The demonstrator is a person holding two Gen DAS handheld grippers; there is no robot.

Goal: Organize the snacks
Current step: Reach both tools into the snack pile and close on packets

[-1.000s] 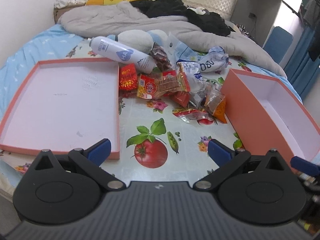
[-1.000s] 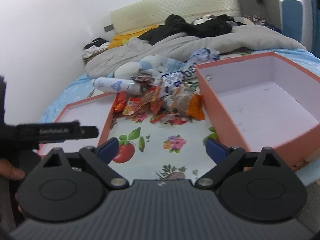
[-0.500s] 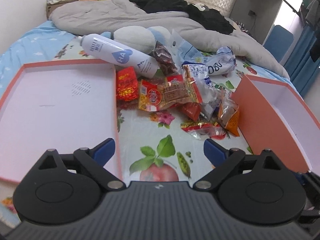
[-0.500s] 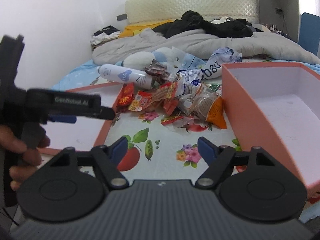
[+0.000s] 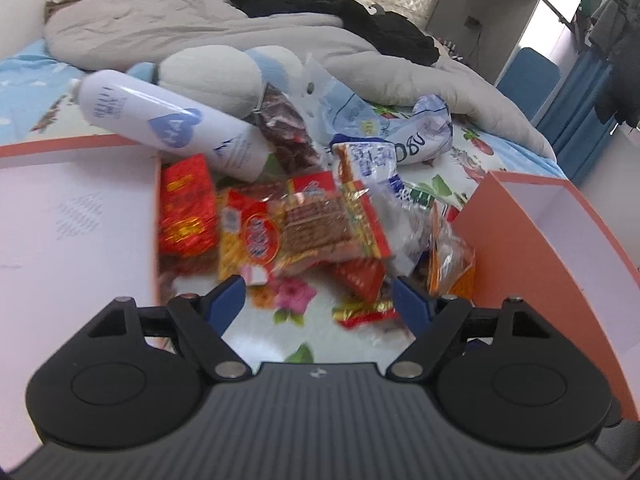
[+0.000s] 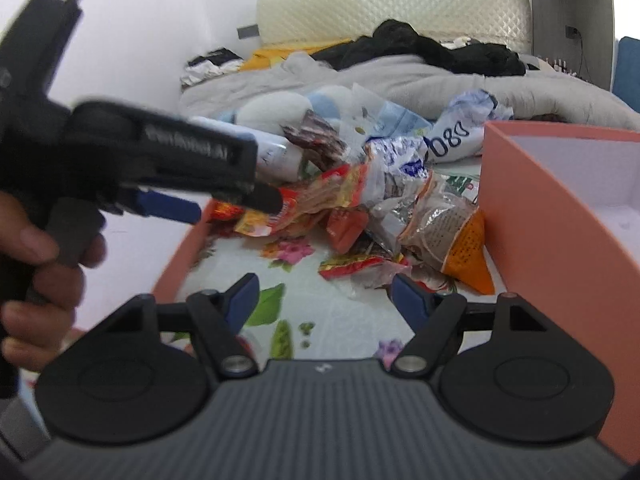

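Snack pile [image 5: 312, 220] is heaped on the bed, between the flat orange lid [image 5: 80, 216] and the deep orange box [image 5: 560, 248]. A white bottle [image 5: 172, 128] lies behind the pile. Left gripper [image 5: 318, 294] is poised just before the pile, fingers closing, nothing gripped. Right gripper [image 6: 323, 292] likewise, fingers parted, empty.

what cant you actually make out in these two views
- Left wrist view: the shallow lid runs off the left edge; its far corners are unseen.
- Right wrist view: the left tool is motion-blurred and covers most of the white bottle.
- Both views: the deep box is cut by the right edge.
- Wrapper print on the snack pile is too blurred to read.
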